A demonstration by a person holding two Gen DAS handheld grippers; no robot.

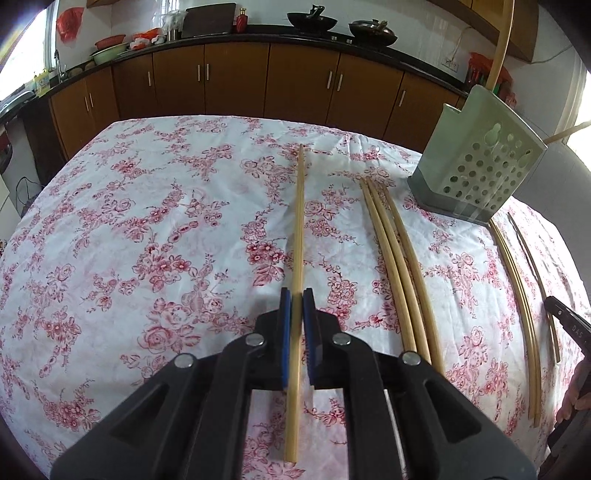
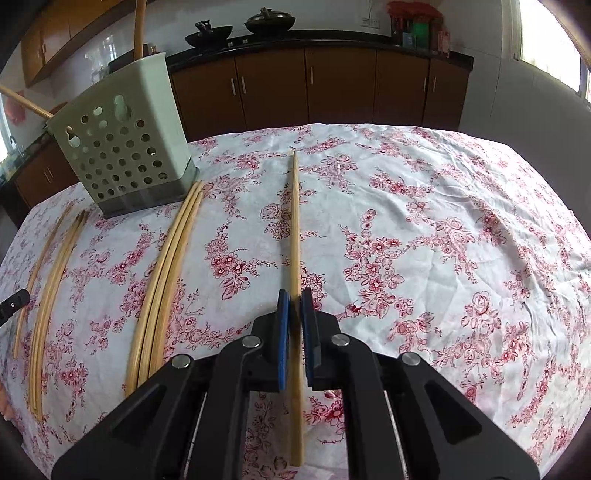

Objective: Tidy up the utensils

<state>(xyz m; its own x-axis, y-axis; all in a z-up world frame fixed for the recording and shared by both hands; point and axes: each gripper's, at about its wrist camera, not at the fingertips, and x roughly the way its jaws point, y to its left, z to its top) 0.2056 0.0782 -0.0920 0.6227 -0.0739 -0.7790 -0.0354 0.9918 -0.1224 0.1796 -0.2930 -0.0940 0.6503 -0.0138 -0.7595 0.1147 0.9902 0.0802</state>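
The left claw (image 1: 297, 295) was pinching a single chopstick (image 1: 298, 236) between its blue pads (image 1: 285, 332), the stick running straight out toward twelve o'clock over the flowered tablecloth (image 1: 147, 229) that covered the counter. In the left wrist view a group of three chopsticks (image 1: 397, 254) lay side by side on the cloth at about two o'clock from the claw, and beyond them, near the far right corner, stood the pale green holder (image 1: 480, 158) with its wall of round holes (a stick or two already poked up out of its top). Further out at three o'clock another few chopsticks (image 1: 524, 295) lay along the edge of the cloth, close to the dark tip of the other tool. The right claw (image 2: 295, 295) was likewise pressed onto one chopstick (image 2: 295, 229), which pointed toward twelve o'clock with its near end reaching back under the claw. From the right wrist view the holder (image 2: 122, 147) stood at about ten o'clock, the group of three (image 2: 166, 266) lay just in front of its base at nine to ten o'clock, and the remaining sticks (image 2: 51, 280) sat near the left edge. Brown cabinets (image 2: 332, 88) lined the back wall, with two dark woks (image 2: 208, 35) on top.
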